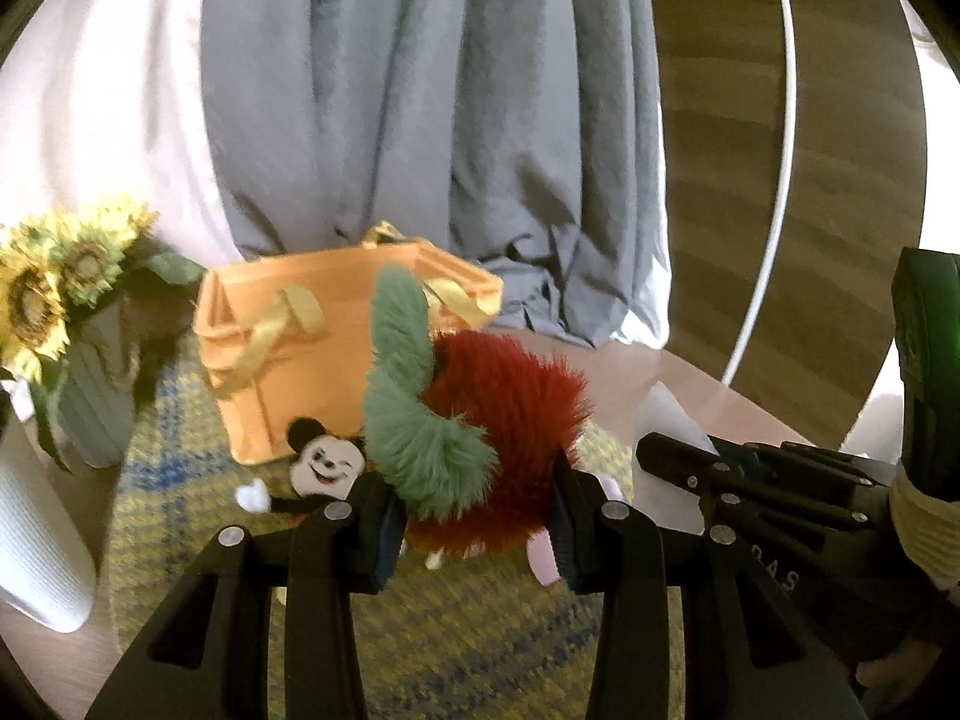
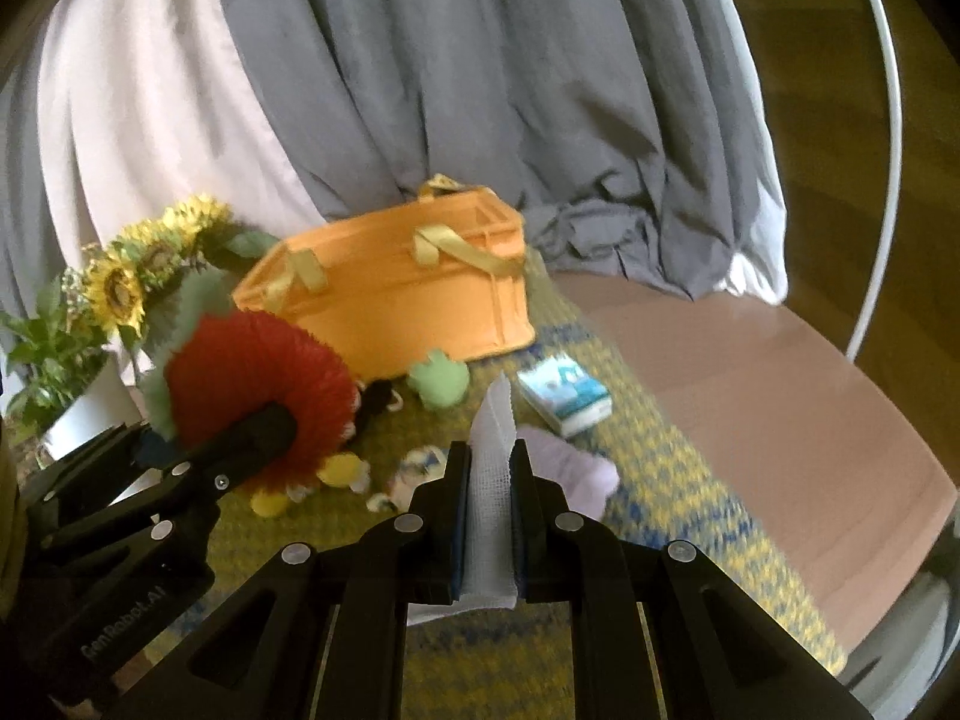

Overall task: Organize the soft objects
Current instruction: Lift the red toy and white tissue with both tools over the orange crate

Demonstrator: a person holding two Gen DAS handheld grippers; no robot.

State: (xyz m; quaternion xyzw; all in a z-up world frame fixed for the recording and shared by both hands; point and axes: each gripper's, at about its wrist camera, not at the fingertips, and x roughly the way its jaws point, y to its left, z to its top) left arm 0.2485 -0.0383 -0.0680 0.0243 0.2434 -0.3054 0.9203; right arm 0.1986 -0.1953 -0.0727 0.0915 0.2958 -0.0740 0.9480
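My left gripper (image 1: 474,516) is shut on a fuzzy red plush with a green leaf (image 1: 498,414) and holds it above the rug; it also shows in the right wrist view (image 2: 264,384). My right gripper (image 2: 489,516) is shut on a white gauze-like cloth (image 2: 492,480). An orange fabric basket with yellow handles (image 1: 324,336) (image 2: 408,294) stands open behind the toys. A Mickey Mouse doll (image 1: 324,462), a green frog plush (image 2: 441,381), a lilac plush (image 2: 564,468) and small yellow and white toys (image 2: 342,474) lie on the rug.
A yellow-blue woven rug (image 2: 660,480) covers a round wooden table (image 2: 780,390). Sunflowers in a grey vase (image 1: 66,288) (image 2: 138,276) and a white pot (image 1: 36,540) stand at the left. A tissue pack (image 2: 564,396) lies right of the basket. Grey and white curtains (image 1: 420,90) hang behind.
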